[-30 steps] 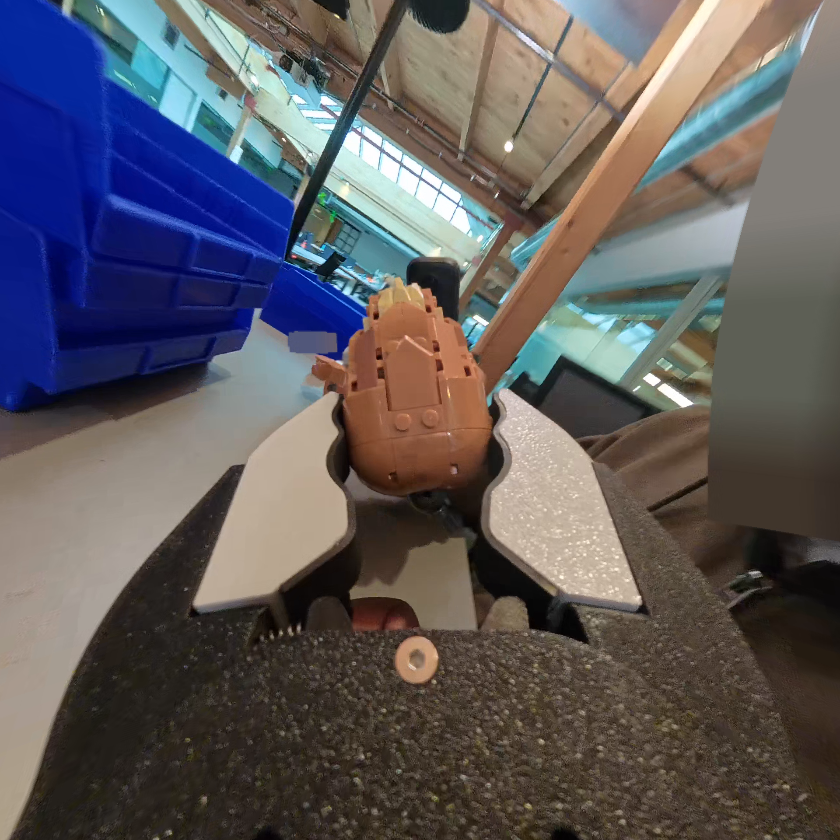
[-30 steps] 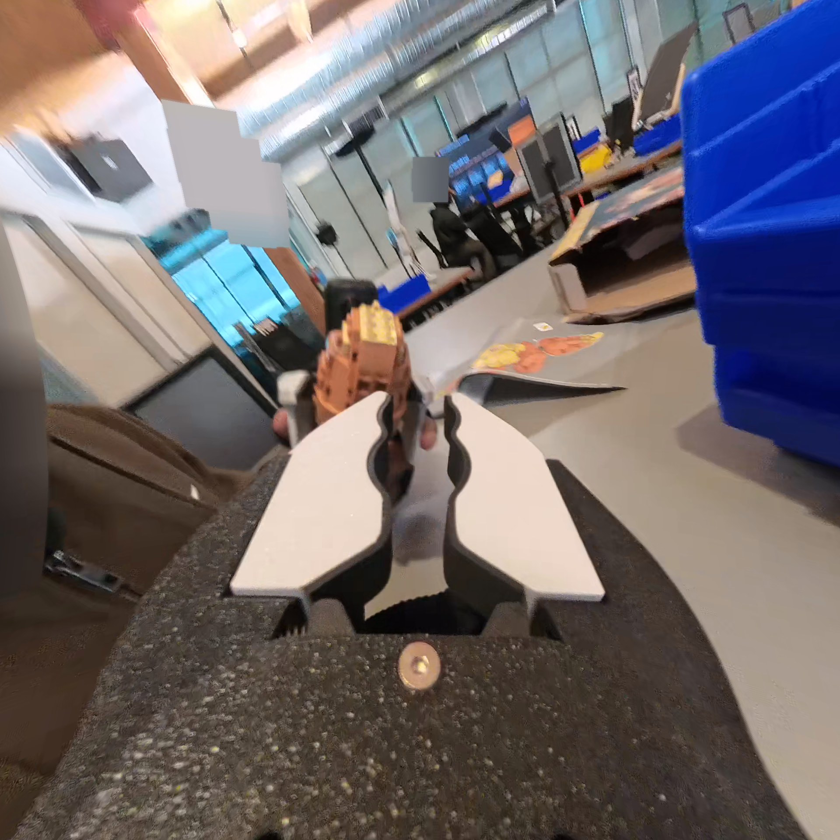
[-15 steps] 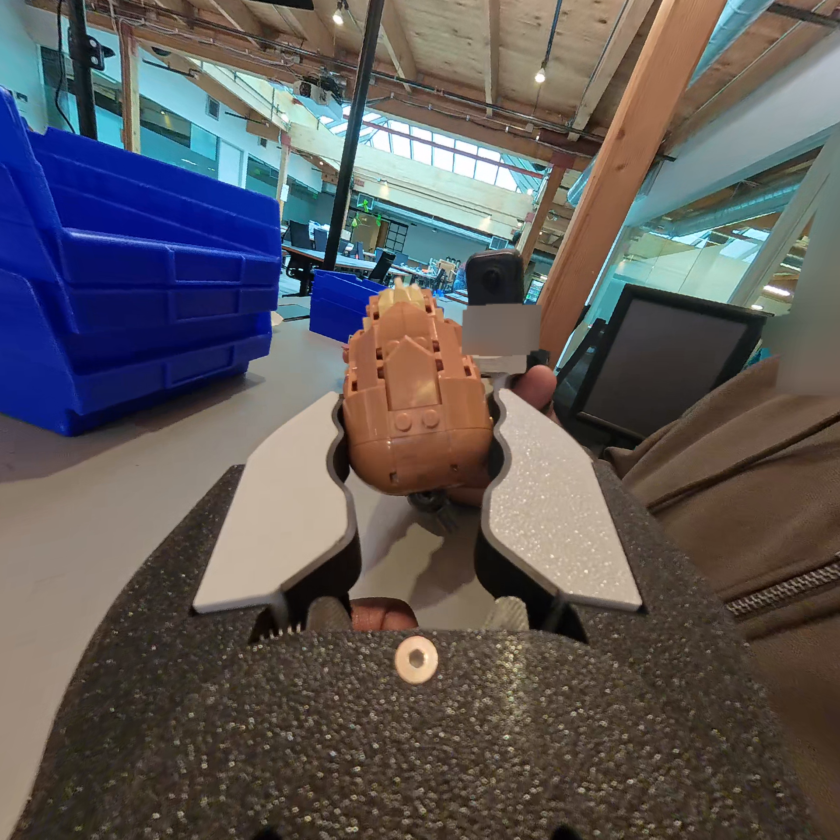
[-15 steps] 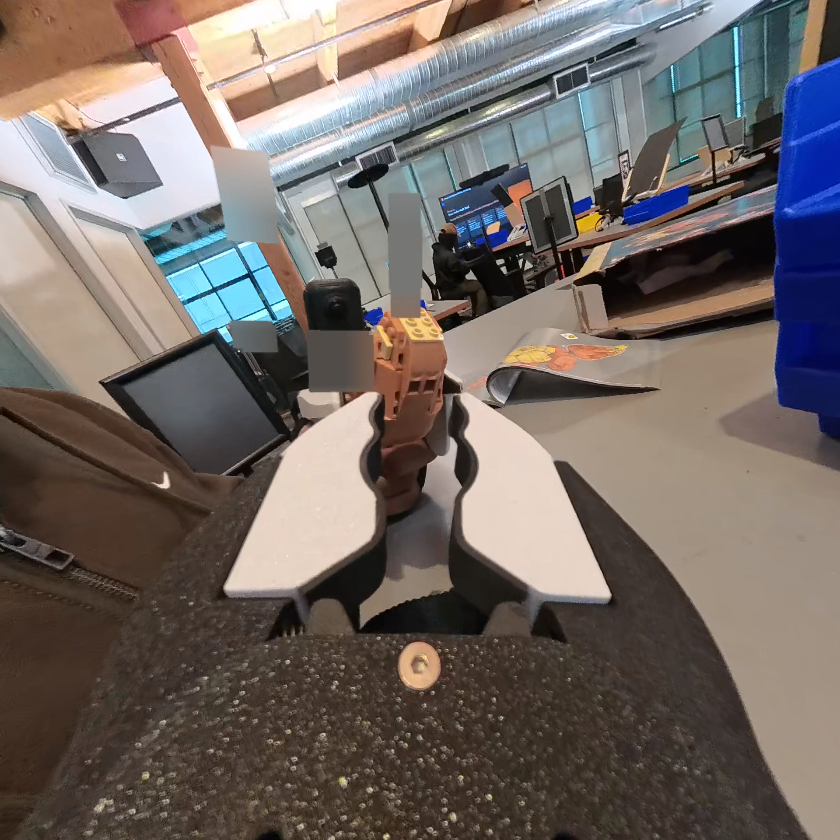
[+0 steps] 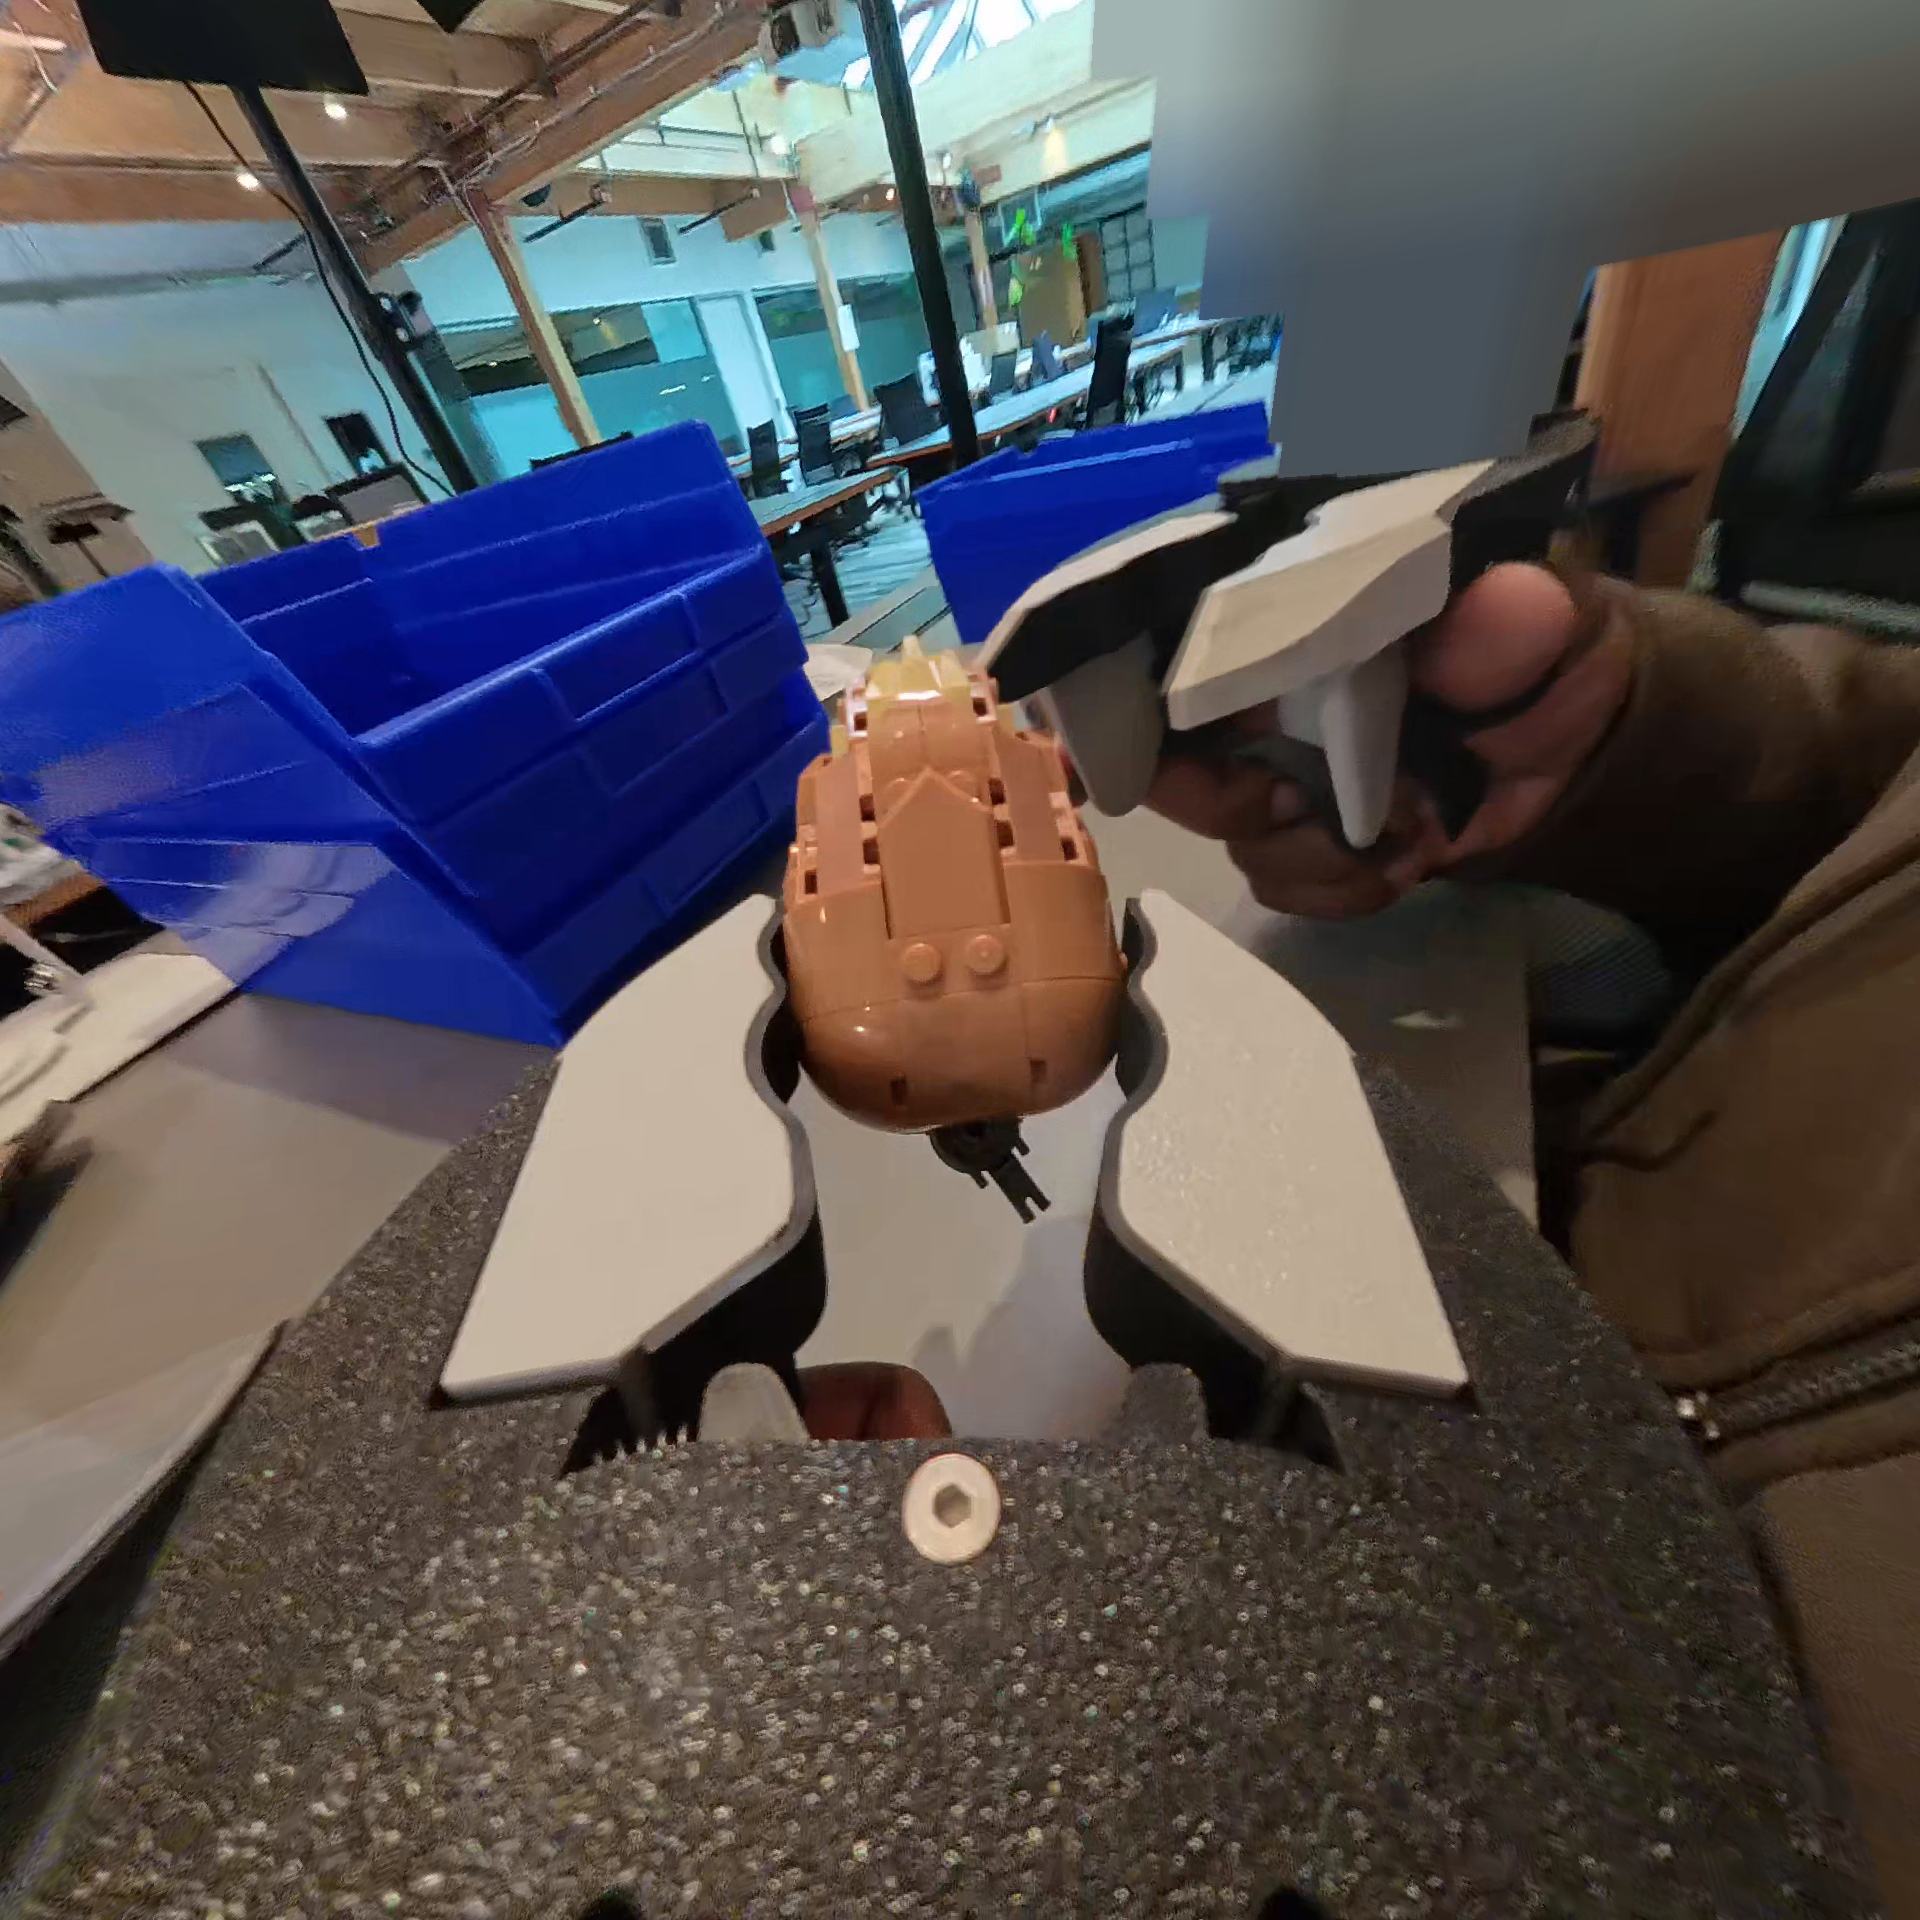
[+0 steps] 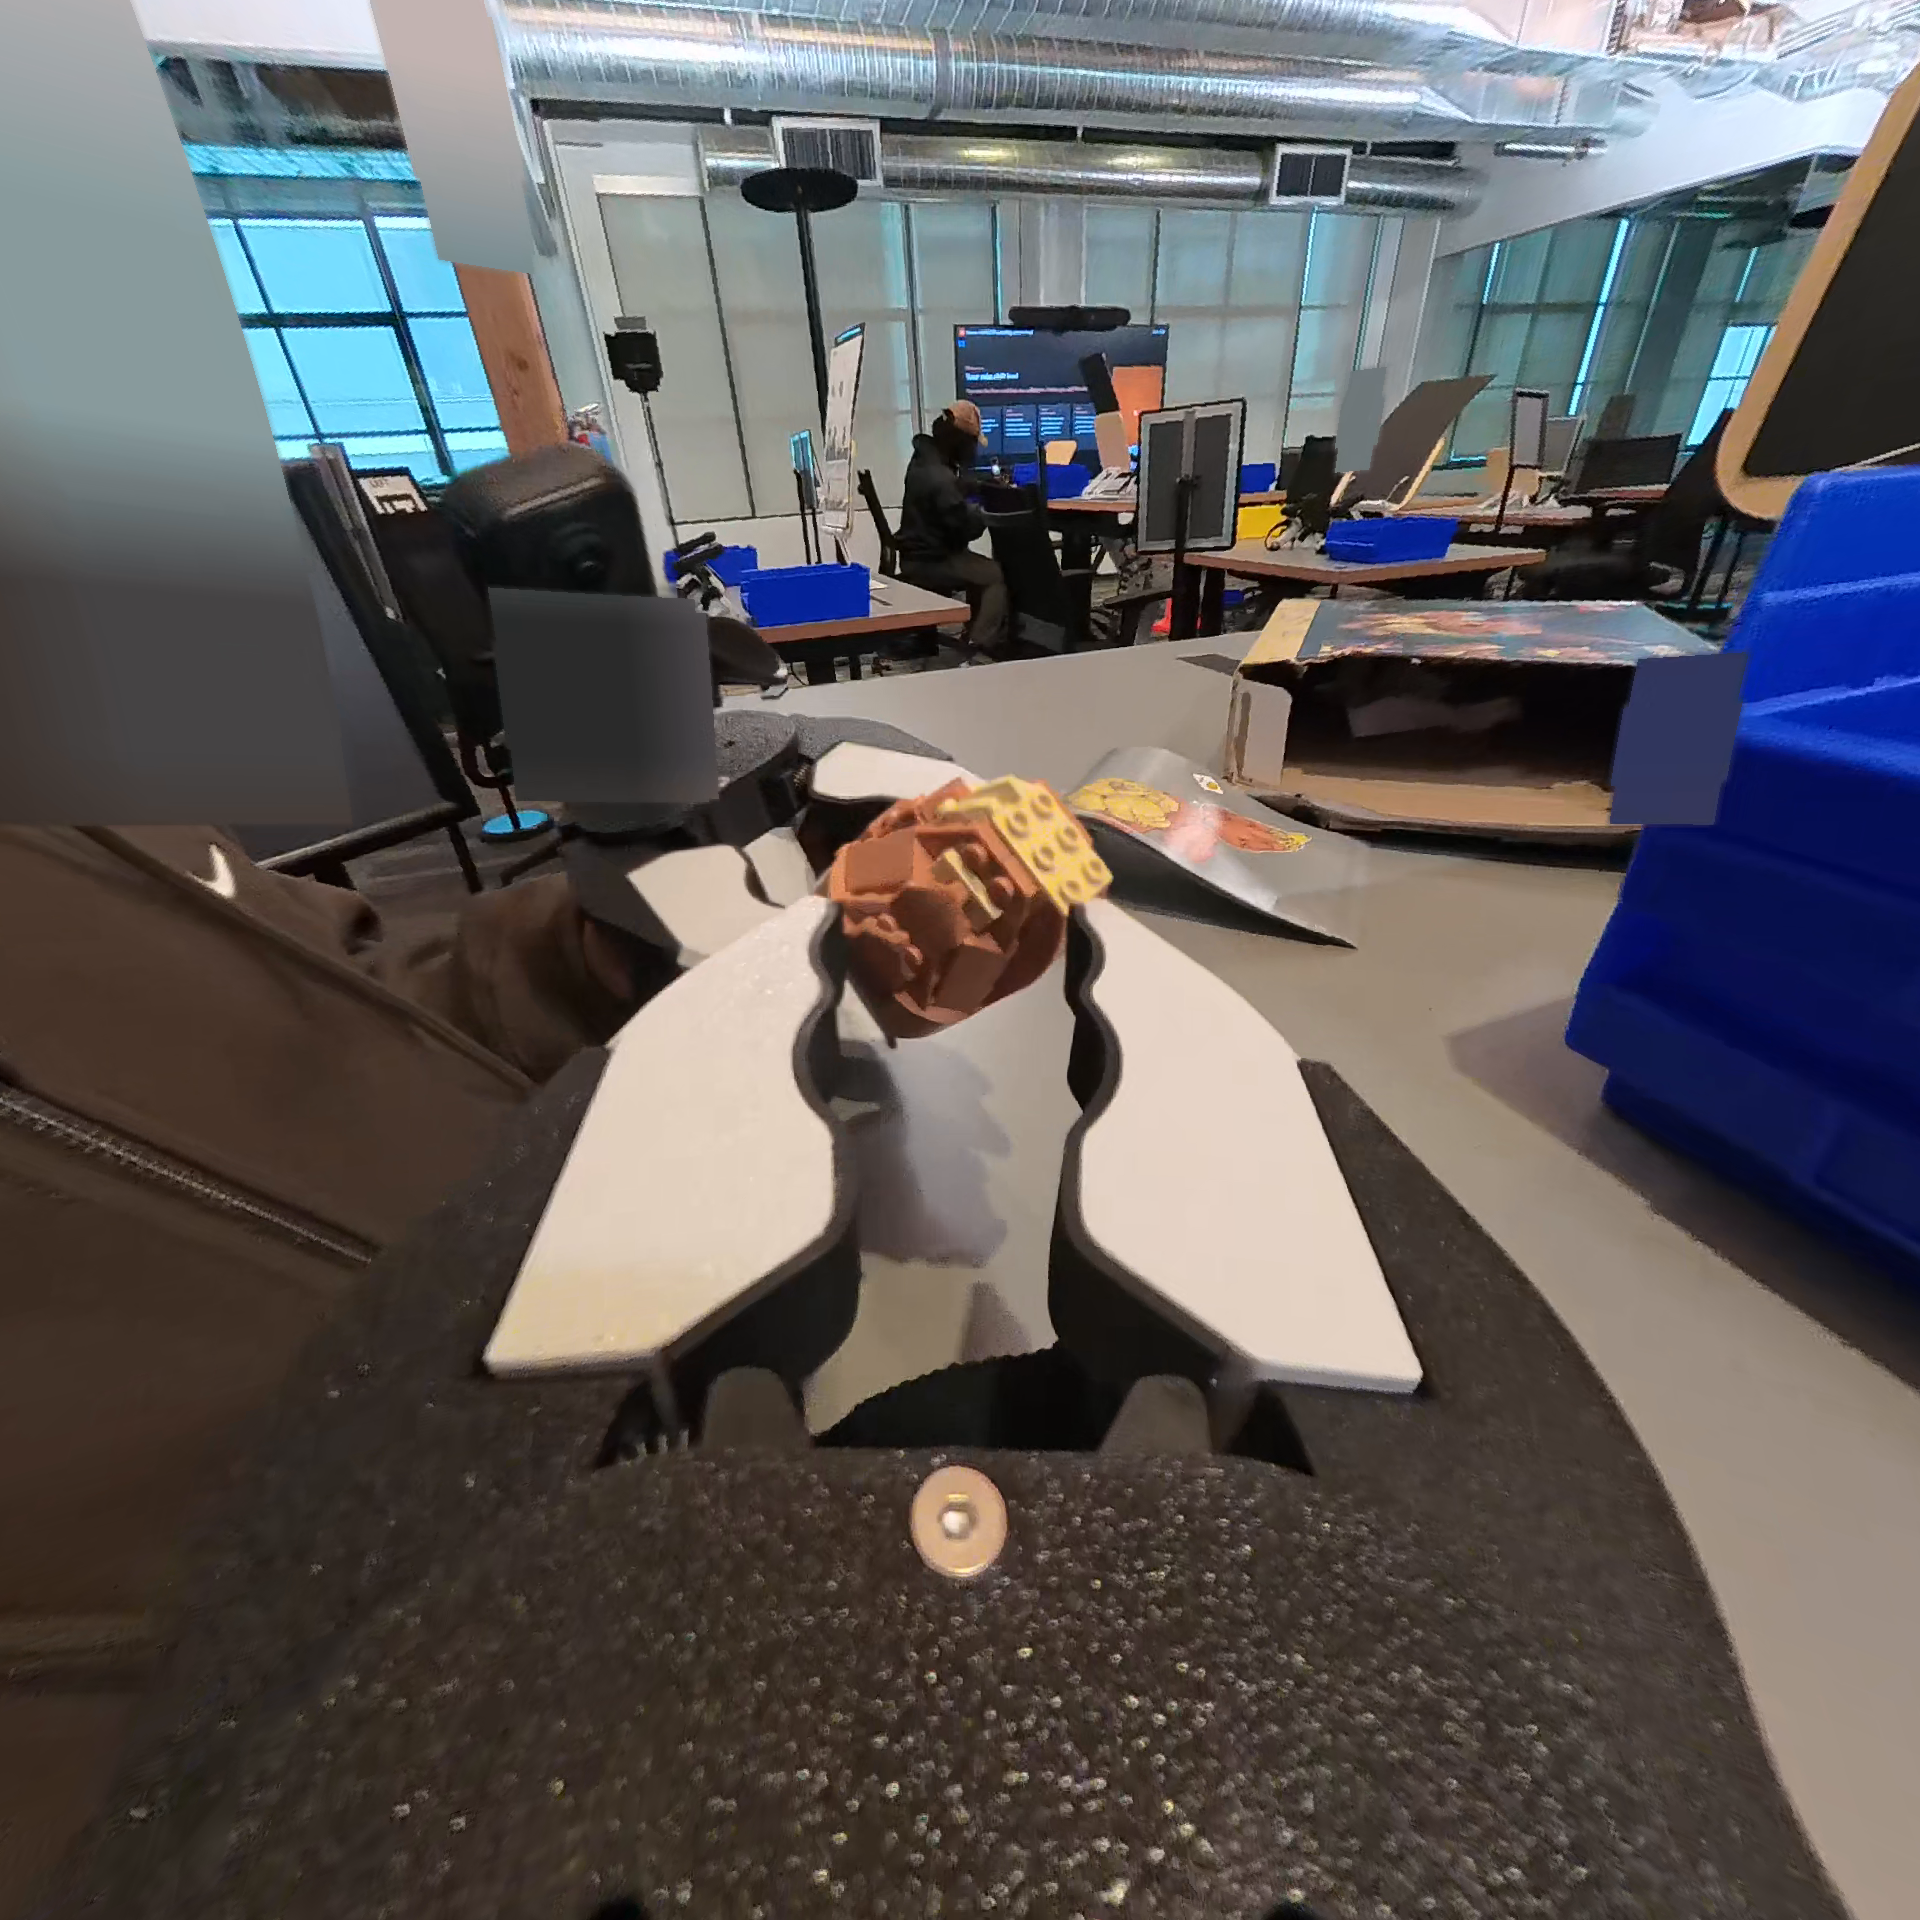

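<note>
Left tongs (image 5: 951,987) clamp brick model (image 5: 940,914); right tongs (image 6: 951,971) gape alongside.

Counts across the two wrist views

One brick-built model (image 5: 951,940), two tools (image 5: 948,997) (image 6: 948,971), one open cardboard box (image 6: 1434,717), one booklet (image 6: 1205,842); the stacked blue bins (image 5: 468,748) number perhaps three, their edges overlapping.

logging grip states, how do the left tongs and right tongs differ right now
The left tongs are shut on the tan brick model, at its rounded end; the right tongs are open, holding nothing. The left tongs press its sides; the right tongs only straddle its yellow-tipped end, contact unclear. Both are grey-faced and meet at the same model above the grey table.
</note>
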A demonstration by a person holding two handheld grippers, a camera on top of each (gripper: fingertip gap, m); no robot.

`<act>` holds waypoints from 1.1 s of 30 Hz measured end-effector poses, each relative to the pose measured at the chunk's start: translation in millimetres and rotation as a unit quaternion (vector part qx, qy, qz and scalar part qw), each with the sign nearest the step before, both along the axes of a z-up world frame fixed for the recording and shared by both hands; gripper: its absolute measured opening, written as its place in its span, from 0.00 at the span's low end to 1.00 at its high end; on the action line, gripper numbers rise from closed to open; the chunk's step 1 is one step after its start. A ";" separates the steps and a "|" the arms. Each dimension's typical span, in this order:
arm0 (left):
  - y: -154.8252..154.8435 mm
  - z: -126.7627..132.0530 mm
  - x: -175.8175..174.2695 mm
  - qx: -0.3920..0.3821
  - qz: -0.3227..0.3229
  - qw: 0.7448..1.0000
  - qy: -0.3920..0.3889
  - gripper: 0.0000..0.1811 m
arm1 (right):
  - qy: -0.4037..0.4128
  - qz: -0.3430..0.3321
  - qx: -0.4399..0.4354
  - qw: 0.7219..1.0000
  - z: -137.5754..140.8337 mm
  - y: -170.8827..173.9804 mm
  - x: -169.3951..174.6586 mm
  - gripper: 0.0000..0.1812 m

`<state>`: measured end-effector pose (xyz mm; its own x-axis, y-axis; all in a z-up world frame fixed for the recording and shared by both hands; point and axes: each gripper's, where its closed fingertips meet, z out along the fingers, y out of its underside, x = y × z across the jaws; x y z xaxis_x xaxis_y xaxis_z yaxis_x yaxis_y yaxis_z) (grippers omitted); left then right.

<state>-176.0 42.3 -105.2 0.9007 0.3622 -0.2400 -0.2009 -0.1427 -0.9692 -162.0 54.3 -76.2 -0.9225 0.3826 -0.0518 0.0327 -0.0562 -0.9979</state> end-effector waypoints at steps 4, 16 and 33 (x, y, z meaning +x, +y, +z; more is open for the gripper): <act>0.8 -3.2 -4.8 -0.038 0.043 0.996 0.067 0.33 | -0.009 -0.008 -0.004 1.000 -6.7 -0.3 -3.3 0.23; 2.0 -16.9 -11.0 -0.072 -0.019 0.995 -0.070 0.33 | -0.001 -0.022 0.102 0.995 -11.3 13.5 -27.3 0.24; 0.0 5.4 -94.0 -0.102 -0.148 0.983 -0.032 0.33 | 0.161 -0.008 0.107 0.981 24.3 -1.4 -90.1 0.31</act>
